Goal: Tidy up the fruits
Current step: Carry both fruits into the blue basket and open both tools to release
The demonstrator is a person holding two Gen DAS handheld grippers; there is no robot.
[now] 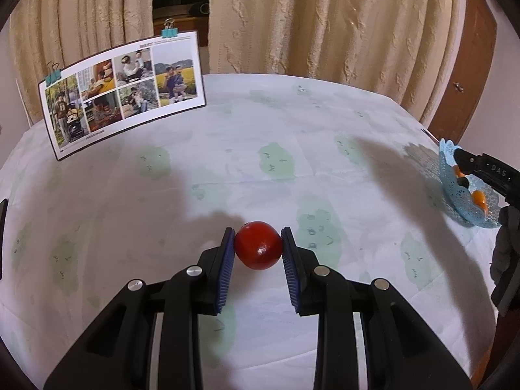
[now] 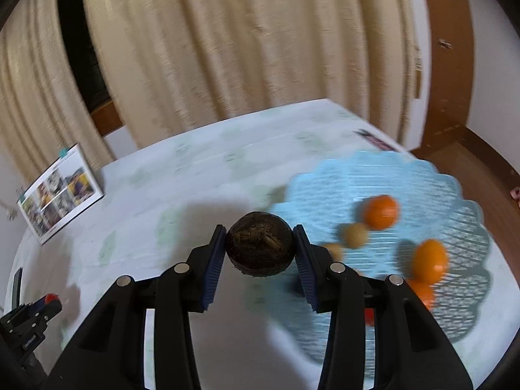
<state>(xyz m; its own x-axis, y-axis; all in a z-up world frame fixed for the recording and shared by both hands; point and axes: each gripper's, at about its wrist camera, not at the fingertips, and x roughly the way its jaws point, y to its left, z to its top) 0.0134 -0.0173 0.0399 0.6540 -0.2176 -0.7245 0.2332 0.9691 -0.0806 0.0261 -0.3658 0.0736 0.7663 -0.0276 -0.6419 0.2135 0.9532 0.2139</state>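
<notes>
The left gripper (image 1: 258,249) pinches a small glossy red round fruit (image 1: 258,245) above the cloud-printed tablecloth (image 1: 292,149). The right gripper (image 2: 260,249) clamps a dark brown rough round fruit (image 2: 259,247), apparently bound for the pale blue perforated plastic basket (image 2: 422,178) at two o'clock, holding orange fruits (image 2: 381,211).

Two tongs are showing, the left tongs (image 1: 258,243) and the right tongs (image 2: 260,243), each gripping one fruit: one red fruit (image 1: 258,246) and one dark brown fruit (image 2: 259,243). One blue basket (image 2: 406,175) is holding three orange fruits (image 2: 381,212) and two small tan ones (image 2: 356,234). One photo card (image 1: 122,92) is carrying two binder clips (image 1: 169,29).
</notes>
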